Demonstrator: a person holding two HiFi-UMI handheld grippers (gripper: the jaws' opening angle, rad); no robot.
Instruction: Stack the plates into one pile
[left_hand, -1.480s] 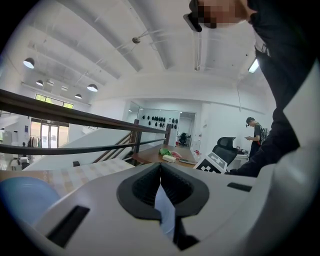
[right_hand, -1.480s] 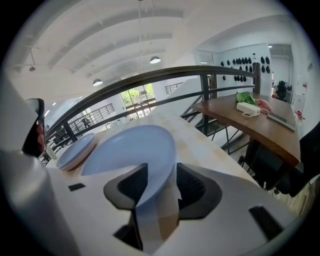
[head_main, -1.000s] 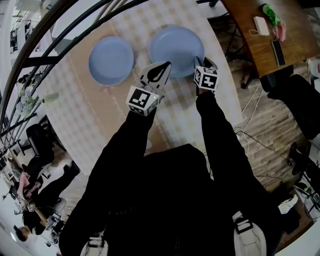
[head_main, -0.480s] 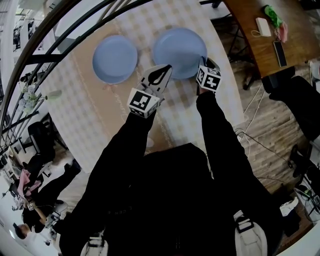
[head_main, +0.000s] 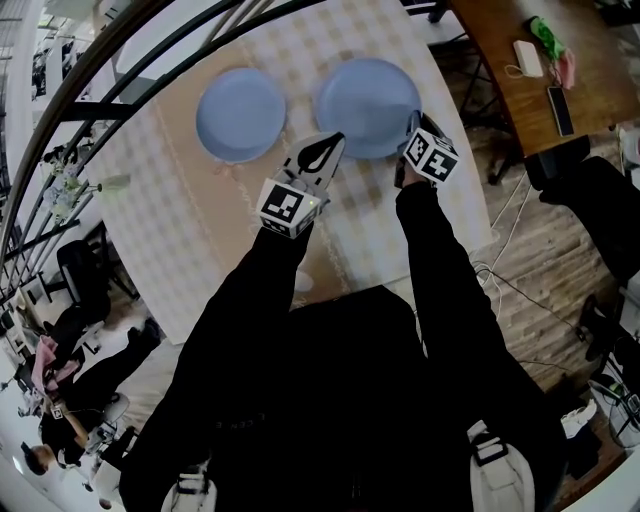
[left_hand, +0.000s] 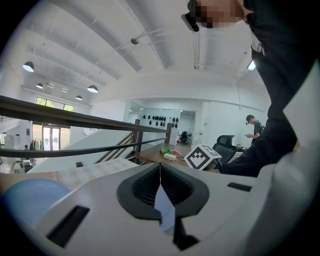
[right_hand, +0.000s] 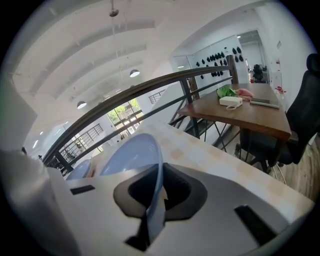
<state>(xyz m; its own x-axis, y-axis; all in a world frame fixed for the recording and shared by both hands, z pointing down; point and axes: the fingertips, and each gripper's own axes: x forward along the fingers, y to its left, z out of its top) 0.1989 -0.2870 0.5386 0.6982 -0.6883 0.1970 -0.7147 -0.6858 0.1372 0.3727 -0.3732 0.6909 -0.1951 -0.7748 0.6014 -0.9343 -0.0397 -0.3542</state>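
Clamping the near-right rim of the larger blue plate (head_main: 368, 105), the right tongs (right_hand: 160, 172) have just been closing, pads pressed on it. Left tongs (head_main: 331, 141) closed, empty, tip at that plate's near-left rim. Smaller blue plate (head_main: 241, 113) lies apart, leftward, on the checked desk (head_main: 200, 235).

The left gripper (left_hand: 160, 170) was pictured at lower centre with its jaws closed tip to tip, a pale blue sliver showing in the gap behind them. Part of a blue plate (left_hand: 29, 199) was caught at lower left, on a checked tablecloth (left_hand: 95, 171). A marker cube (left_hand: 202, 156) was framed just right of centre, beside a dark sleeve (left_hand: 272, 145). A dark railing (left_hand: 65, 117) was seen crossing the left half, with a wooden desk (left_hand: 150, 157) beyond.
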